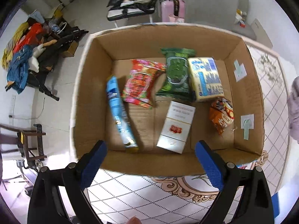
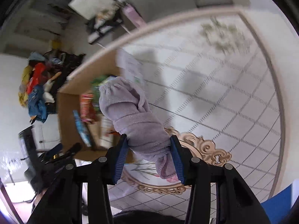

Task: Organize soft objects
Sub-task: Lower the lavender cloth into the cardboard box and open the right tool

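Observation:
A cardboard box (image 1: 89, 97) stands open on the patterned table. In it lie a blue tube (image 1: 117, 110), a red snack pack (image 1: 140, 82), a green wipes pack (image 1: 176, 72), a yellow tissue pack (image 1: 205, 78), a white carton (image 1: 177, 127) and an orange bag (image 1: 222, 115). My left gripper (image 1: 151, 158) is open and empty above the box's near wall. My right gripper (image 2: 148, 155) is shut on a rolled lilac towel (image 2: 134, 117), held in the air to the right of the box (image 2: 65, 112). The towel's edge shows at the right in the left wrist view (image 1: 294, 110).
The table (image 2: 214, 93) has a white grid cloth with gold ornament. On the floor to the left lies a heap of clothes and bags (image 1: 24, 59). A pink suitcase (image 1: 172, 7) and a loaded chair (image 1: 130, 5) stand behind the box.

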`<act>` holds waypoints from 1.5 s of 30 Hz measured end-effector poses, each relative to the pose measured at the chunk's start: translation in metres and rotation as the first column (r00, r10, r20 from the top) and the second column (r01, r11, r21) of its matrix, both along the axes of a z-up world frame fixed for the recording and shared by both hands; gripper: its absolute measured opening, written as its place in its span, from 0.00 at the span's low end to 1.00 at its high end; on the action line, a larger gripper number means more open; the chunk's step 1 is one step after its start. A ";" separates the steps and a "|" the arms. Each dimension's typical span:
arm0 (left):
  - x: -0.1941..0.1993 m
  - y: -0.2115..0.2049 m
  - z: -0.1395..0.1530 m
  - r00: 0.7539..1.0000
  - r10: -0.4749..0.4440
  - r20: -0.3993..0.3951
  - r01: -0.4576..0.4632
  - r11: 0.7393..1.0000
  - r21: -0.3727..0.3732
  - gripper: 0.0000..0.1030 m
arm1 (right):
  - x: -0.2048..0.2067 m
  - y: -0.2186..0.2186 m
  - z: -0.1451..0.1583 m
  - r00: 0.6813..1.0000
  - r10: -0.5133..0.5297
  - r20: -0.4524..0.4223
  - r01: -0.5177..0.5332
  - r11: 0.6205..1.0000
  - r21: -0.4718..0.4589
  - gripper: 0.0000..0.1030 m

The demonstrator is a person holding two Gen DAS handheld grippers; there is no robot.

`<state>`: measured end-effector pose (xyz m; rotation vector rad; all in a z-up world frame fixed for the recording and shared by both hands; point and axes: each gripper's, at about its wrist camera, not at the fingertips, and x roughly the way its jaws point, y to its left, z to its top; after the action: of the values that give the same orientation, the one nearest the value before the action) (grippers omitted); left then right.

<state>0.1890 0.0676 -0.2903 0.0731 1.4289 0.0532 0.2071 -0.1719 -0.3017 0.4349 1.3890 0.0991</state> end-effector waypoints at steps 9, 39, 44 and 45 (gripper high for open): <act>0.001 0.050 0.012 0.997 0.082 0.012 -0.082 0.996 -0.026 0.94 | 0.020 0.130 -0.004 0.893 0.443 -0.085 -0.448 0.892 -0.063 0.46; 0.020 0.049 -0.019 0.993 0.098 -0.062 -0.107 0.981 -0.159 0.94 | 0.032 0.194 -0.067 0.255 0.906 -0.337 -0.965 0.215 -0.151 0.68; 0.021 0.050 -0.008 0.994 0.104 -0.033 -0.108 0.984 -0.140 0.94 | 0.036 0.191 -0.063 0.332 0.883 -0.331 -0.942 0.290 -0.170 0.68; 0.020 0.051 -0.006 0.994 0.103 -0.027 -0.106 0.985 -0.134 0.94 | 0.037 0.189 -0.063 0.357 0.875 -0.328 -0.933 0.315 -0.177 0.68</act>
<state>0.2093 0.1185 -0.2963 -0.1135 1.4519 0.0423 0.2443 0.0173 -0.3645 -0.7500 1.6404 0.7794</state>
